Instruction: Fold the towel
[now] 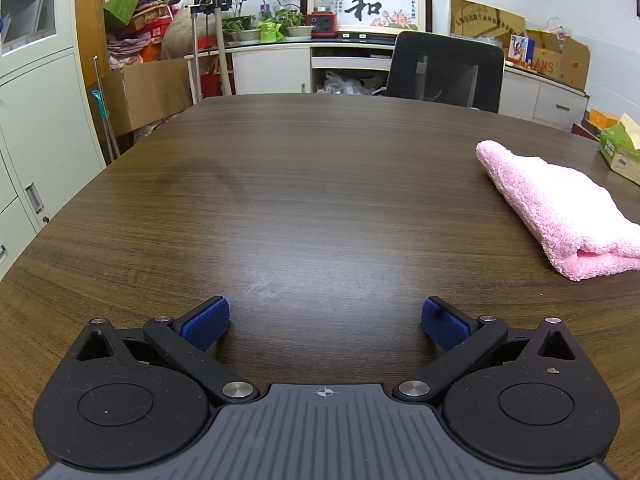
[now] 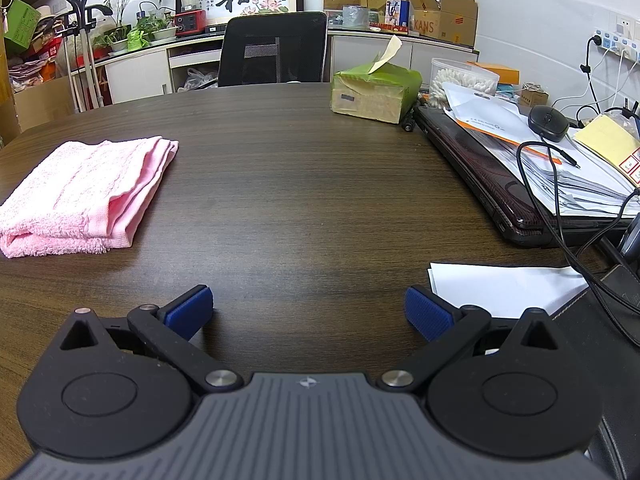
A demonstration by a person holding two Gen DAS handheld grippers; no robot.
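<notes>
Towel (image 2: 80, 192) first: it lies on the dark wooden surface (image 2: 300, 184), pink and already doubled into a thick rectangle, with layered edges showing at its near end and along the side facing my right gripper. I choose it as my landmark. From the left wrist view the same towel (image 1: 560, 208) sits off to the right and ahead; from the right wrist view it sits off to the left and ahead. So it rests between my two tools, and neither touches it.

My left gripper (image 1: 325, 320) has its jaws spread wide, with nothing between the blue pads except bare wood. My right gripper (image 2: 308, 310) is the same: jaws parted, holding nothing. Both hang low over the near edge of the surface, well apart from the cloth, which I read as a parked stance that keeps the pads clear so they cannot drag the stack.

Beyond the towel on the right side stands a green tissue box (image 2: 376, 92), and farther right a laptop (image 2: 500, 184) buried under papers and a trailing cable. I judge the towel was set on the open side of the surface to stay clear of that clutter.

Judging by the stacked layers, the fold looks done or nearly so; one more halving might be possible, and it would need both jaws on the near corners.
</notes>
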